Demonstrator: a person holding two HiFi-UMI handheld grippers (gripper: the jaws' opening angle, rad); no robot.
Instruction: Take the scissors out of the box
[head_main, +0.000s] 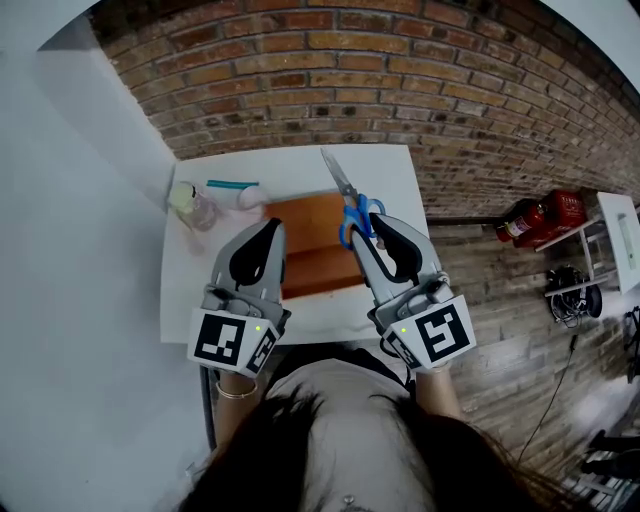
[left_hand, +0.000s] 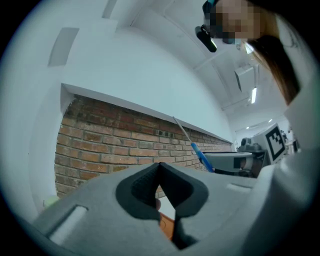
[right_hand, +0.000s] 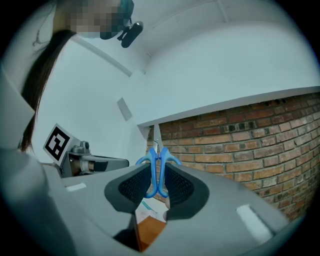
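Scissors: blue-handled scissors (head_main: 352, 205) are out of the box, held by the handles. The blades are together and aimed away from the person toward the brick wall. In the head view they cross the box's far right corner.
Right tongs: the right tongs (head_main: 374, 232) are clamped on the scissors. The right gripper view shows the 2 blue handle loops pinched between the black pads.
Box: an orange-brown box (head_main: 318, 225) sits mid-worktop, below and between the 2 tongs.
Left tongs: the left tongs (head_main: 268, 230) are pressed together with nothing between them, over the box's left edge, level with the other pair.
Worktop: a white worktop (head_main: 290, 170) stands flush against the brick wall (head_main: 400, 80).
Far left corner: a clear bottle (head_main: 195, 205) with a pale cap stands just beside a teal tube (head_main: 232, 186), near the box's far left corner.
Floor at right: red fire extinguishers (head_main: 540, 218) lie at the foot of the wall on wood flooring, well apart from the worktop.
Person: dark hair and a pale top fill the bottom of the head view.
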